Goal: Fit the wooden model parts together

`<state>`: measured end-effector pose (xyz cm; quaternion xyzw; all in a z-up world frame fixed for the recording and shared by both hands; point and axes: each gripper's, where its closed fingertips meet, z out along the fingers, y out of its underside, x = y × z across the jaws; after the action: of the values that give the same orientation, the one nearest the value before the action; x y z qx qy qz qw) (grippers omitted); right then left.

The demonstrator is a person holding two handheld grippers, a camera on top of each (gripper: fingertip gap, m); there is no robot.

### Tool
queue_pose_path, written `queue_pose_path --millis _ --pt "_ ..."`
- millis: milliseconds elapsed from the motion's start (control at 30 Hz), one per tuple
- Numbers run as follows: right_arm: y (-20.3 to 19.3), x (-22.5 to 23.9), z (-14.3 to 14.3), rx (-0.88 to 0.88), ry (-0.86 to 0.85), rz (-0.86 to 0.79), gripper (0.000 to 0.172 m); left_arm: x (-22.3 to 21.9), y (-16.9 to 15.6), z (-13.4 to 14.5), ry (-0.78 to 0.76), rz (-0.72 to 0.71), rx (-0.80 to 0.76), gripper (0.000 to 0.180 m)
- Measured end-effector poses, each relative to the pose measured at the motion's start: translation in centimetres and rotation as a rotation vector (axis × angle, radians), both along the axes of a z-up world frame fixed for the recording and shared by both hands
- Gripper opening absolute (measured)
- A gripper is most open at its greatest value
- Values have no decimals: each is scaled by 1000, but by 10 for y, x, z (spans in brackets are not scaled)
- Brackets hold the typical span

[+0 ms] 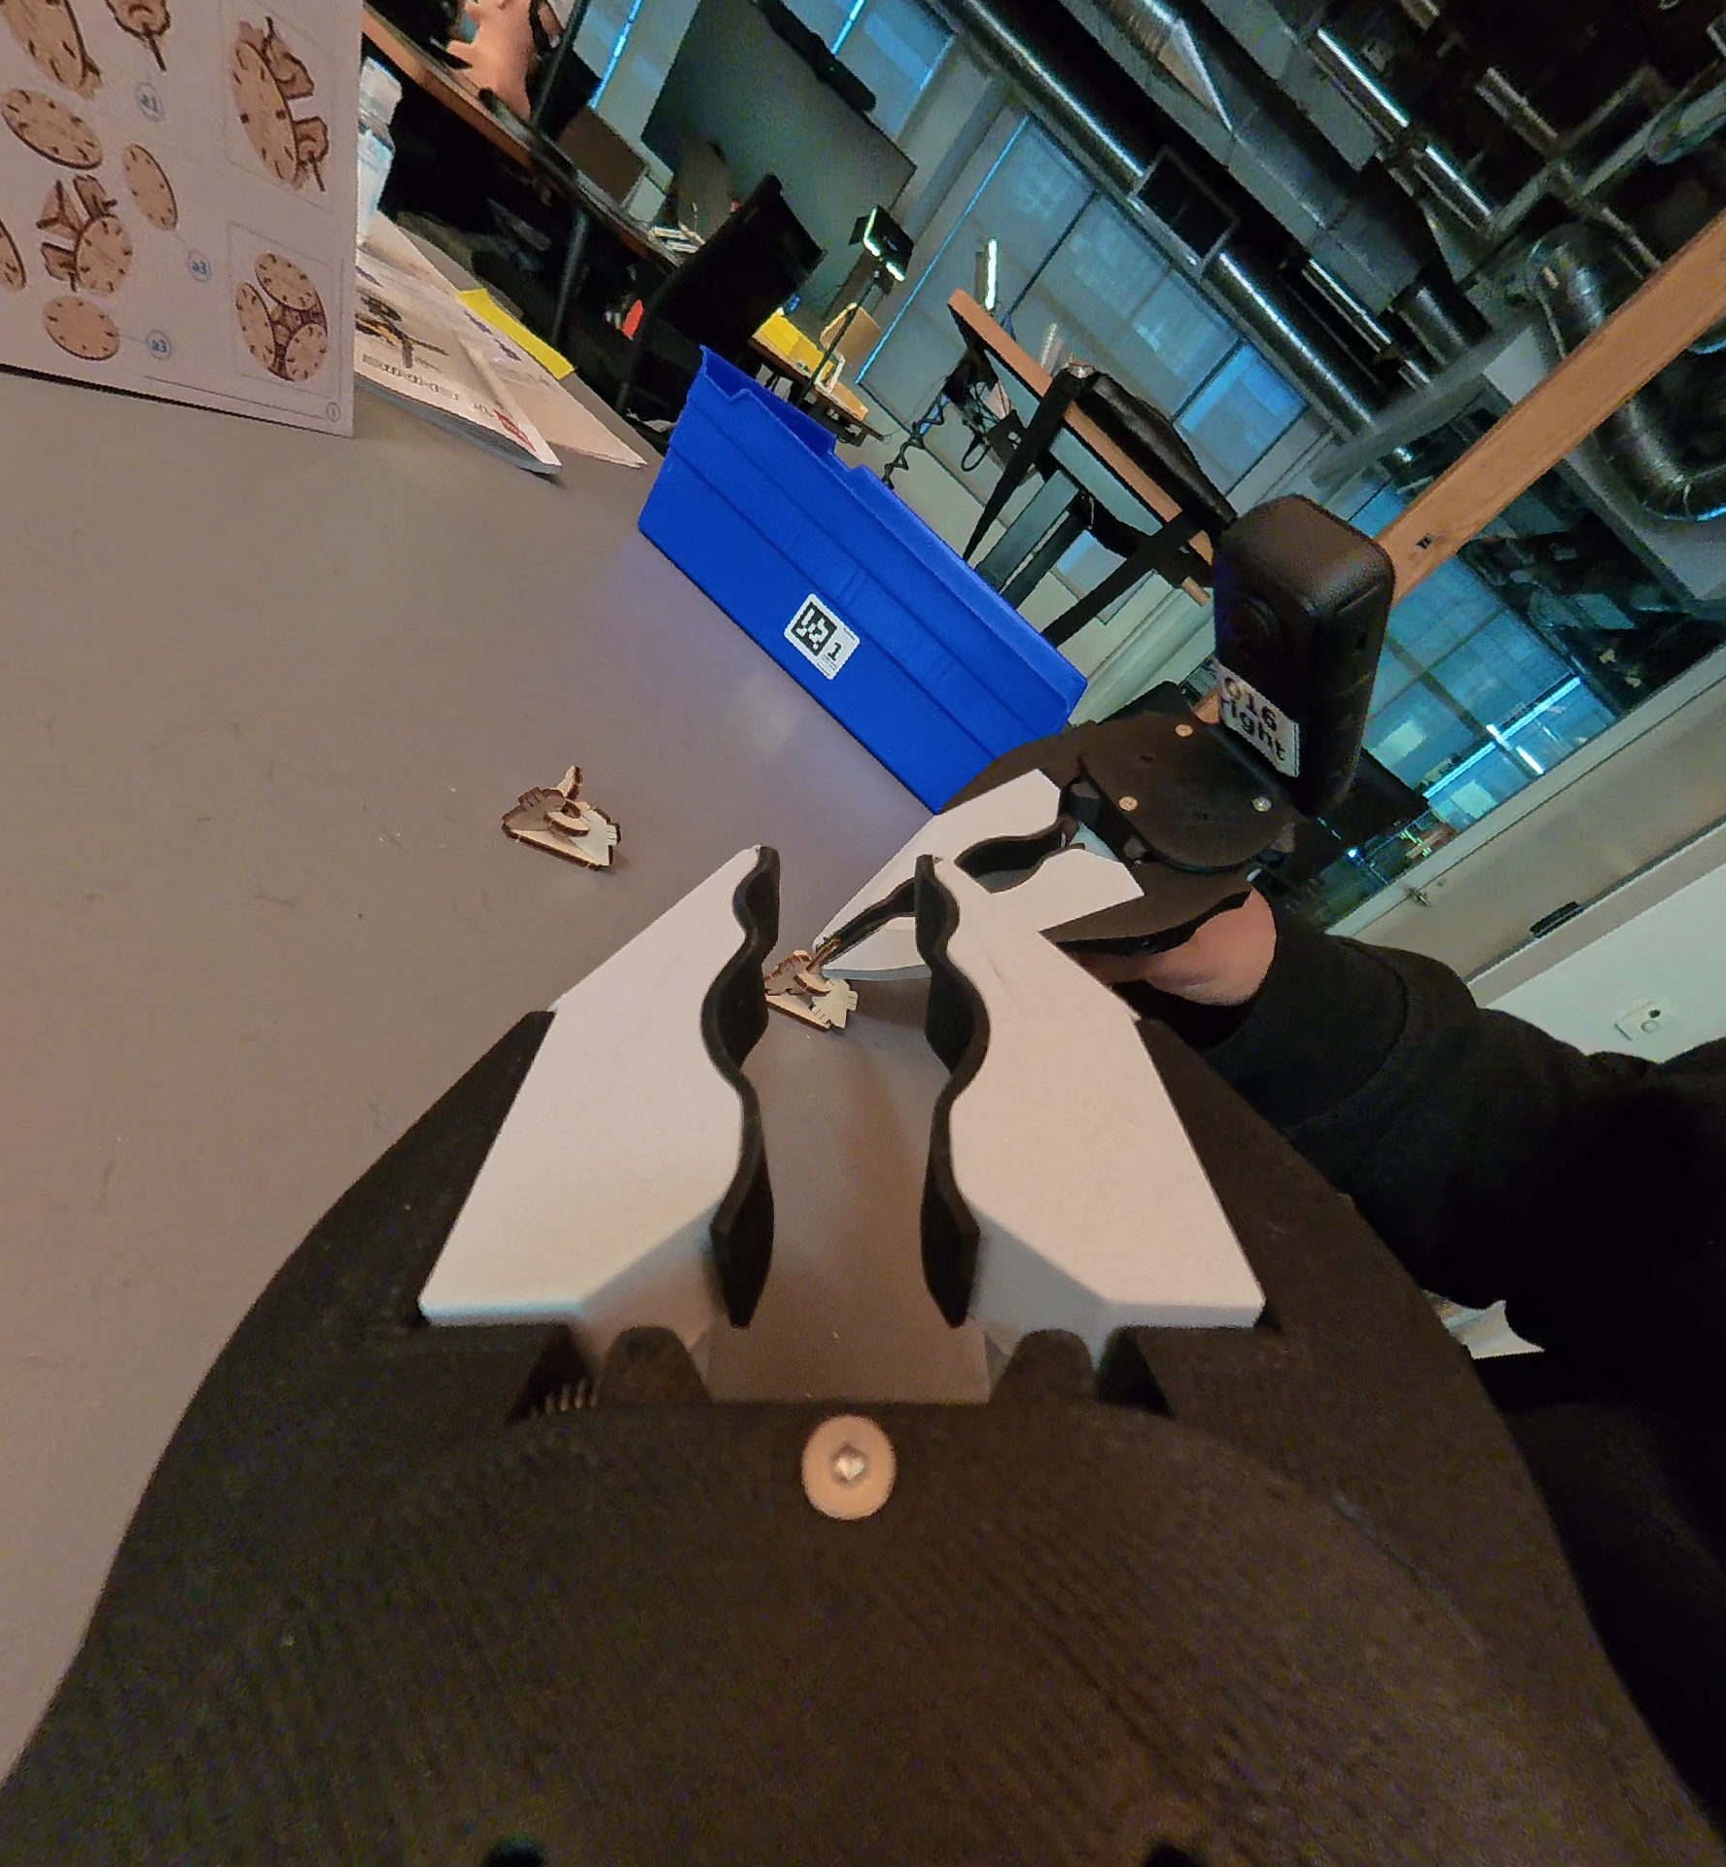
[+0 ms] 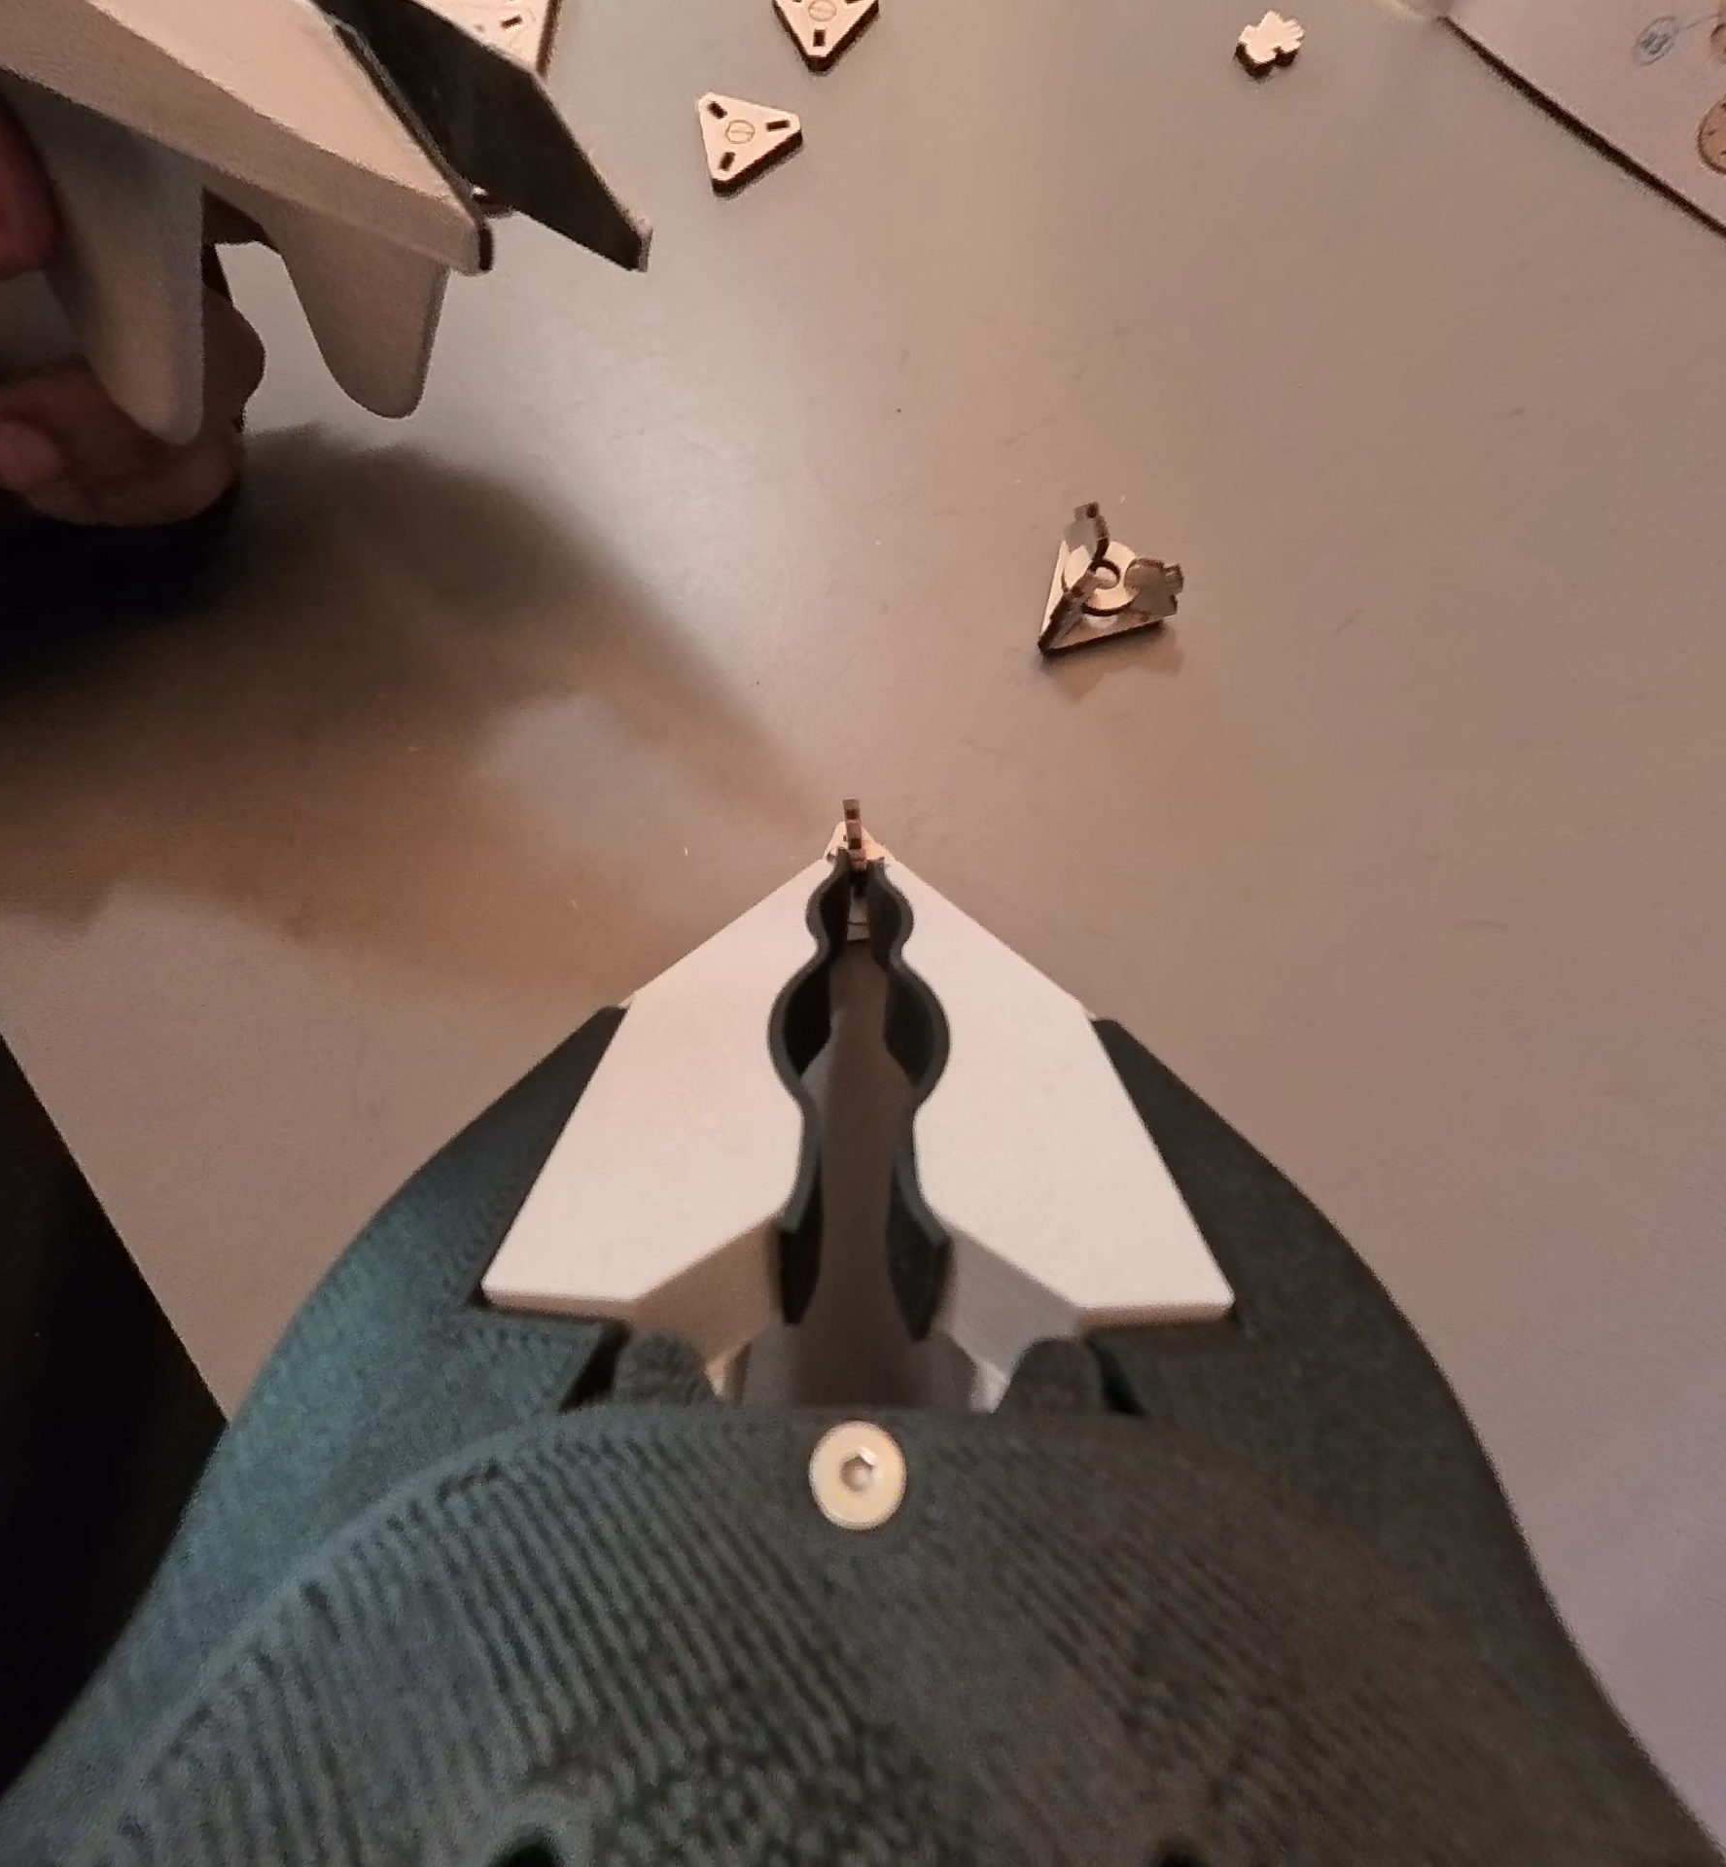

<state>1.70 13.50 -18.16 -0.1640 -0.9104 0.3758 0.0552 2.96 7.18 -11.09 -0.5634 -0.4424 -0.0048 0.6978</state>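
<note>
Right tool (image 2: 850, 859) pinches wooden piece (image 2: 850, 830) (tips closed).

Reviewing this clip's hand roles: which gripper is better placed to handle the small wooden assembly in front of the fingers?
Right gripper, probably: its fingertips are pinched shut on the small wooden assembly. Left gripper hangs open, touching nothing.

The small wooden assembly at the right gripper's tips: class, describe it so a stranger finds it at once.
On the grey table, near the blue plastic bin, sit two small triangular laser-cut wooden assemblies. Ours is pinched by the right gripper; its twin lies untouched.
</note>
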Motion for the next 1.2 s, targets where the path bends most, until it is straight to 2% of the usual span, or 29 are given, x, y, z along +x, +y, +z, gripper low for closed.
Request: queue_pose_path --millis 433,667,833,1033,1133,1200 --pt "0 0 0 52 10 35 2 3 4 -2 -3 -19 -10 24" --pt "-1 1 0 69 30 96 2 1 13 -12 -27 -47 -93 21" --pt "-1 1 -1 75 -25 143 2 -8 26 -31 -80 -137 -305 20" --pt "1 3 -1 113 -18 151 2 -9 62 -62 -62 -422 -611 17" --pt "1 3 -1 129 -6 164 2 -3 70 -69 -24 -508 -662 16" --pt "1 3 -1 127 -10 172 2 -4 70 -73 -2 -514 -692 13"
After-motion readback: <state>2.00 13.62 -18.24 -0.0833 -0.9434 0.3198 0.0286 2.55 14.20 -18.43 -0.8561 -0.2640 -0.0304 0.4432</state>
